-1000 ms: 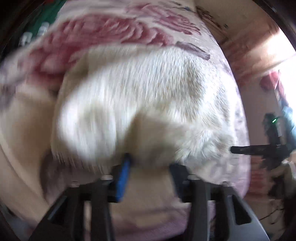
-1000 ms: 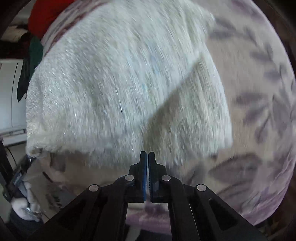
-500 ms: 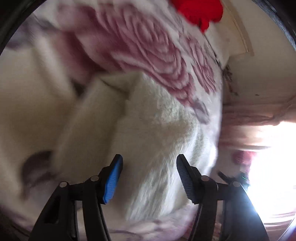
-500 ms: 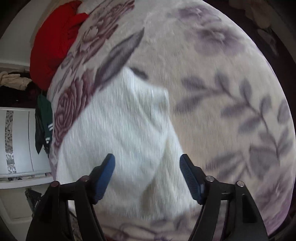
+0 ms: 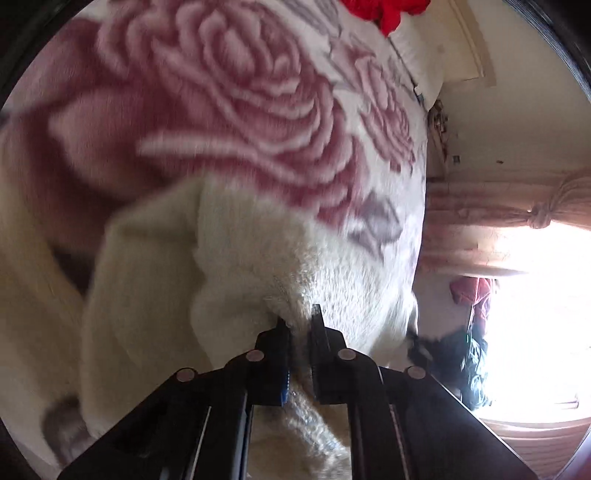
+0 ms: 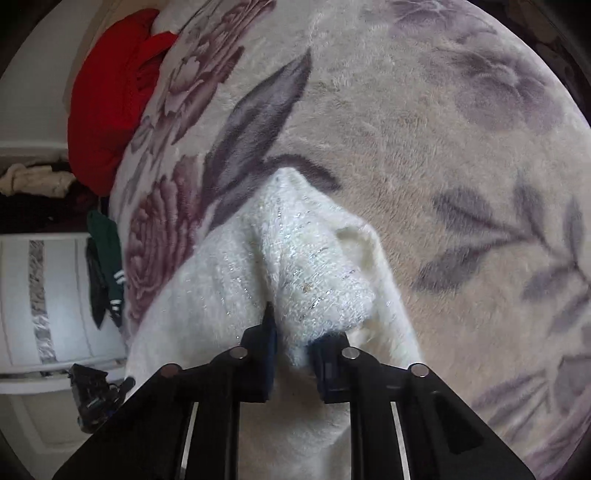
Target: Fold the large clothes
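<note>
A fluffy white sweater (image 5: 155, 295) lies folded on a bed covered by a cream blanket with a rose print (image 5: 229, 96). My left gripper (image 5: 297, 321) is shut on a pinch of the sweater's near edge. In the right wrist view the same white sweater (image 6: 310, 258) has silver threads and bunches up in a peak over the blanket (image 6: 443, 129). My right gripper (image 6: 295, 328) is shut on a thick fold of it, the jaws held a little apart by the fabric.
A red garment (image 6: 110, 110) lies at the far end of the bed, also in the left wrist view (image 5: 388, 11). A green garment (image 6: 107, 258) hangs off the bed's left side by a white cabinet (image 6: 44, 295). A bright curtained window (image 5: 535, 295) is at right.
Half a second ago both grippers were open over the sweater. Both have now closed on its fabric, and the right one has bunched it up.
</note>
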`<state>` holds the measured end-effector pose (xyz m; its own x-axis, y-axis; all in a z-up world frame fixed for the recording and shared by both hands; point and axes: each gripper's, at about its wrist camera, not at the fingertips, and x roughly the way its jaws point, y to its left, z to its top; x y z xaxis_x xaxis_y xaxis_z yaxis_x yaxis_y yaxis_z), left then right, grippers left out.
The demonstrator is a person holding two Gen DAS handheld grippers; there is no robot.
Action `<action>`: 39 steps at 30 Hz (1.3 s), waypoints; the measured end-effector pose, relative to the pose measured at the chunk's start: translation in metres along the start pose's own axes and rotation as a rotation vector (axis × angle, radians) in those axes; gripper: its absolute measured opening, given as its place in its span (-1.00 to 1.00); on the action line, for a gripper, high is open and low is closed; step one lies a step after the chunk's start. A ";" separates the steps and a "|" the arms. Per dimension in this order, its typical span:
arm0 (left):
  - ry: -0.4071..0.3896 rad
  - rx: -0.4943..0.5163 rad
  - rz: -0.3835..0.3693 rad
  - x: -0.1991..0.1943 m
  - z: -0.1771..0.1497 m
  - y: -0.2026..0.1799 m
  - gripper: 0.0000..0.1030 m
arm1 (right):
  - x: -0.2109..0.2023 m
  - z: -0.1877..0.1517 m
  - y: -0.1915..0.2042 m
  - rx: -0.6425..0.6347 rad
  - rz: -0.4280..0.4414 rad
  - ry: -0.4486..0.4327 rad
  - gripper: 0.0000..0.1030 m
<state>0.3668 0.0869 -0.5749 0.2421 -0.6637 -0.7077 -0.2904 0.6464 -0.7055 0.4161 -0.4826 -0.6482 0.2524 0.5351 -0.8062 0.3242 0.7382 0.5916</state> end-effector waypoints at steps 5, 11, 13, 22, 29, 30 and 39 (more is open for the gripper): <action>-0.018 0.013 0.024 0.008 0.038 0.020 -0.87 | -0.022 -0.045 -0.002 0.153 0.117 0.006 -0.73; 0.150 0.022 -0.019 0.018 0.026 0.070 -0.49 | 0.007 -0.090 -0.025 0.181 -0.097 0.091 -0.64; 0.156 -0.003 -0.051 0.002 0.018 0.072 -0.17 | 0.022 -0.091 -0.034 0.195 -0.148 0.123 -0.29; 0.080 0.008 -0.113 -0.022 0.012 0.032 0.47 | -0.037 -0.070 -0.029 0.206 -0.028 -0.034 0.48; 0.152 0.200 0.082 0.054 0.032 -0.008 0.41 | 0.016 -0.015 -0.012 0.172 0.039 0.126 0.44; 0.144 0.237 0.103 0.054 0.029 -0.012 0.13 | 0.029 -0.011 -0.007 0.159 0.012 0.166 0.28; -0.051 0.329 0.049 0.014 0.049 -0.003 -0.86 | 0.014 0.049 0.059 0.028 0.039 -0.029 -0.72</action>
<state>0.4160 0.0943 -0.5848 0.2832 -0.6149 -0.7360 0.0099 0.7693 -0.6388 0.4837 -0.4517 -0.6241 0.2916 0.5507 -0.7821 0.3389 0.7052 0.6228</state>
